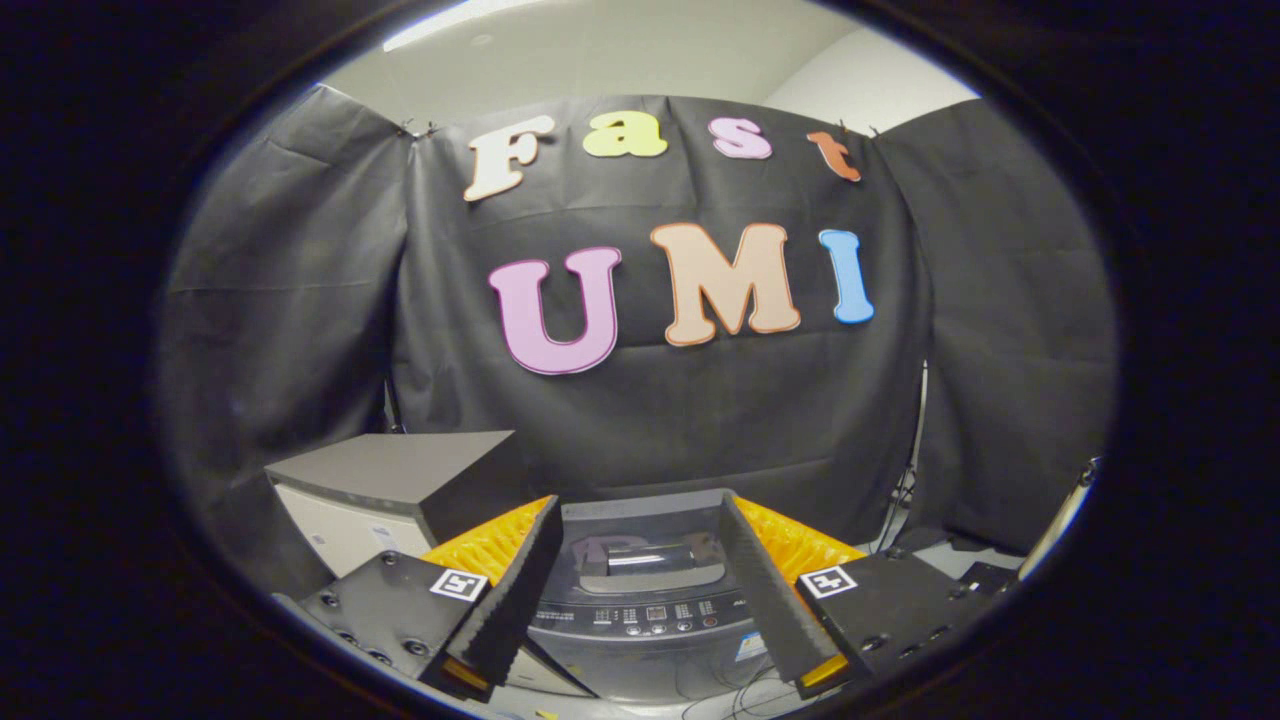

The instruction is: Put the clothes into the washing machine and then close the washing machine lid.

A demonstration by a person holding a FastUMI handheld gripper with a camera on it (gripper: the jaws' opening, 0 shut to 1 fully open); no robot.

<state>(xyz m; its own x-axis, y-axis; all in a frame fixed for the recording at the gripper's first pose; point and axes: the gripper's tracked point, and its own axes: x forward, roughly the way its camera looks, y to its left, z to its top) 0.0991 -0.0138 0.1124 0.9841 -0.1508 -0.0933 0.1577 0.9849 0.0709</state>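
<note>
A dark grey top-loading washing machine (640,620) stands just ahead of me, seen between my two fingers. Its glossy lid (650,555) lies down flat over the tub, and a row of buttons and a small display runs along the front panel (655,617). My gripper (640,570) hangs above the machine's front with its fingers (510,590) spread wide apart and nothing between them. I see no clothes in this view.
A grey box-shaped cabinet with a white front (390,490) stands to the left of the machine. The black cloth wall (700,400) closes the booth behind. Cables trail on the floor (740,695) in front of the machine, and a light pole (1060,520) leans at the right.
</note>
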